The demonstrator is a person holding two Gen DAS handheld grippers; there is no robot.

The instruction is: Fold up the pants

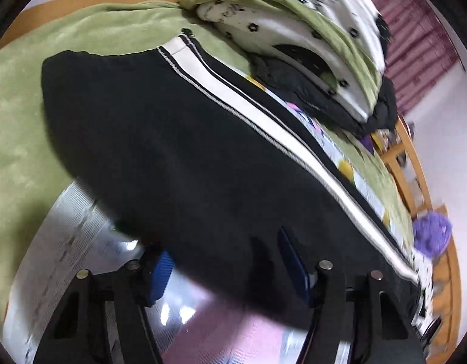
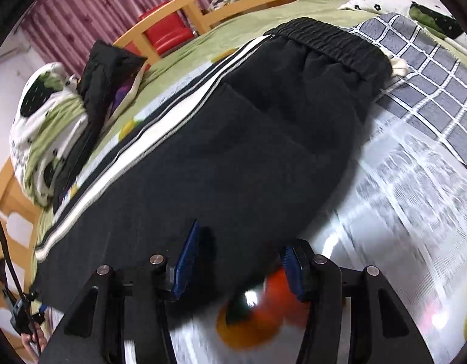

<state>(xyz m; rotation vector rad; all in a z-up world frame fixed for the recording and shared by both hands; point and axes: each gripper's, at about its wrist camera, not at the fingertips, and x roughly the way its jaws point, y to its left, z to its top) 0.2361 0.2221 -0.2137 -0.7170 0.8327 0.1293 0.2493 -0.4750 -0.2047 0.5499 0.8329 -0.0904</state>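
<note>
Black pants (image 1: 178, 139) with white side stripes lie flat on the bed. In the right wrist view the pants (image 2: 233, 151) show their elastic waistband (image 2: 330, 42) at the far end. My left gripper (image 1: 230, 261) is open, its blue pads (image 1: 160, 276) standing either side of the near edge of the fabric. My right gripper (image 2: 239, 261) is open too, one blue pad (image 2: 185, 261) over the fabric, the other (image 2: 291, 273) just off its edge. Neither grips the cloth.
A green blanket (image 1: 27, 127) and a glossy printed mat (image 2: 409, 200) cover the bed. A bundled white-and-green quilt (image 1: 294, 21) with a dark garment lies beyond the pants. A grey checked cloth (image 2: 427, 85) lies by the waistband. The wooden bed frame (image 2: 203, 9) rims the far side.
</note>
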